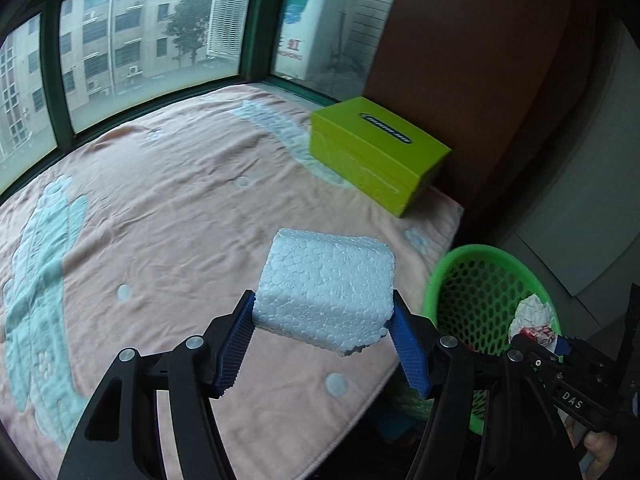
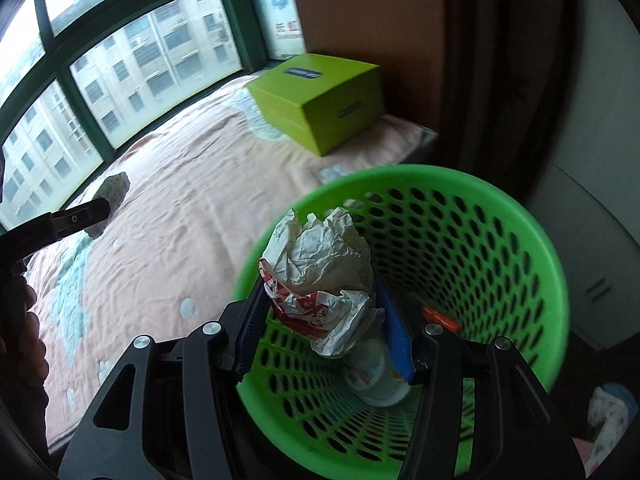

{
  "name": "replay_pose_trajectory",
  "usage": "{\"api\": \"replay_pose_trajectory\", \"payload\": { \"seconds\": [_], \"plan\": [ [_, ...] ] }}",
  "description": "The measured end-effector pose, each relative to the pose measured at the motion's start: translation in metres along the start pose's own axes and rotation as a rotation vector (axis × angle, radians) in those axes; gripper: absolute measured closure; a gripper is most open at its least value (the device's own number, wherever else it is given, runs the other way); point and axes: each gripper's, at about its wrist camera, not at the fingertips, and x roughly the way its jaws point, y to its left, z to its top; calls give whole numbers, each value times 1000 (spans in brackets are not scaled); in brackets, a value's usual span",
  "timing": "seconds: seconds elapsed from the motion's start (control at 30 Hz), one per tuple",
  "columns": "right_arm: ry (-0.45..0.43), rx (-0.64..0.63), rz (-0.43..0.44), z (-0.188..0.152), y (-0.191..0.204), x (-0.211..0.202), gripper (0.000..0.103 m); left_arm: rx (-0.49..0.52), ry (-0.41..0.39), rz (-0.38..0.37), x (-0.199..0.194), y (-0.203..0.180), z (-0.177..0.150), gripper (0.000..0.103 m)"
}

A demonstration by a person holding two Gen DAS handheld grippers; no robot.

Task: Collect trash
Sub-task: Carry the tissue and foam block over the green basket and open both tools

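Foam block [image 1: 326, 294], white, beaded styrofoam with rounded corners and a rough broken lower edge, sits clamped between the blue ribbed pads [image 1: 236, 342] of the left gripper [image 1: 325, 312]. Jaws spread wide, one pad on each side face of the block. Block is held up above the pink blanket [image 1: 168, 200], right at the fingertips, its long axis running roughly across from pad to pad, its broad face tilted up toward the camera. From the right wrist view the block [image 2: 114, 196] shows only as a small dark lump at the tip of the left gripper [image 2: 96, 210], over the blanket [image 2: 192, 208].

Paper wad [image 2: 320, 276], crumpled white wrapper with red print low down, is pinched between the pads [image 2: 396, 340] of the right gripper [image 2: 320, 320]. Jaws closed about halfway onto it. Wad stands roughly upright, long axis pointing away from the gripper, top flaring out past the fingertips. It hangs over the mouth of the green basket [image 2: 532, 240], inside the near rim. In the left view the wad [image 1: 534, 316] and right gripper [image 1: 540, 336] sit over the basket [image 1: 472, 252] off the blanket's right edge.

Inside the basket: a white bottle [image 2: 376, 380] lying below the wad, and an orange scrap [image 2: 440, 318] by the right pad.

Farther out: lime-green box [image 1: 376, 152] on the far right of the blanket, against the brown wall [image 1: 460, 60]. Green-framed window [image 1: 152, 32] runs behind.
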Motion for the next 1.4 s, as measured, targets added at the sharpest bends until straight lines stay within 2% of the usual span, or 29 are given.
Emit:
{"api": "replay_pose_trajectory", "payload": {
  "seconds": [0.23, 0.37, 0.67, 0.77, 1.17, 1.27, 1.33, 1.4],
  "plan": [
    [-5, 67, -36, -11, -29, -13, 47, 59, 13, -61, 5, -41, -3, 40],
    [-19, 99, -54, -16, -43, -20, 37, 90, 16, -84, 7, -60, -4, 40],
    [-52, 137, -69, -20, -61, -40, 32, 139, 34, -124, 13, -90, -9, 40],
    [-70, 140, -78, -21, -65, -46, 27, 154, 48, -134, 18, -100, -12, 40],
    [-106, 170, -77, -26, -78, -58, 24, 219, 93, -174, 32, -137, -21, 39],
    [-110, 175, -77, -28, -79, -60, 23, 225, 101, -188, 34, -142, -23, 37],
    [-113, 181, -72, -28, -80, -61, 23, 227, 101, -190, 33, -144, -24, 24],
    [-116, 184, -69, -29, -81, -62, 23, 230, 98, -196, 32, -146, -25, 23]
  ]
}}
